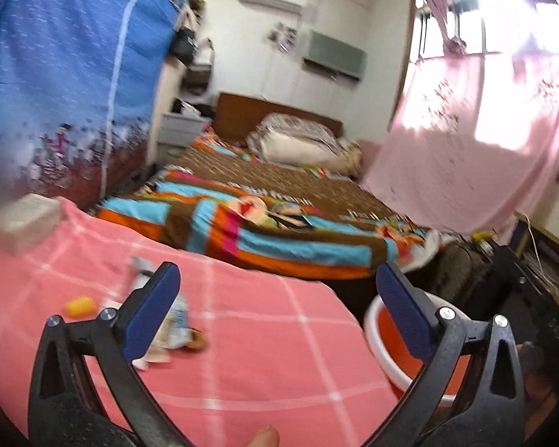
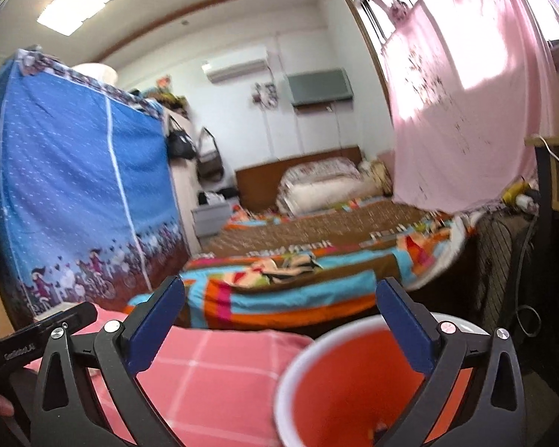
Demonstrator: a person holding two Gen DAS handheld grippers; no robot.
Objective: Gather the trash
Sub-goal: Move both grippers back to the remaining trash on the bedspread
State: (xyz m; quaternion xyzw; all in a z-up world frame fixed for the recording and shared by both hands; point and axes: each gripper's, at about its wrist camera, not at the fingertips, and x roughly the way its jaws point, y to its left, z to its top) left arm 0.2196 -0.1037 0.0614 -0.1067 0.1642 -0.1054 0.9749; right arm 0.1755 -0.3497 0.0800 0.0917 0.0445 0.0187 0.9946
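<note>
Both the left gripper (image 1: pixel 275 301) and right gripper (image 2: pixel 279 316) gape empty; the crumpled wrappers (image 1: pixel 177 329) left of the orange bucket (image 1: pixel 382 339) look light and flimsy, best pinched mid-crease.

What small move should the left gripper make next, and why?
Probably swing the open, empty left gripper down-left toward the crumpled wrapper on the pink checked cloth; it and the yellow piece still lie outside the orange bucket.

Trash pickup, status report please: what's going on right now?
Left gripper and right gripper open, empty. Crumpled wrappers and yellow cap on pink checked cloth. Orange bin beside it. Nothing in the way.
</note>
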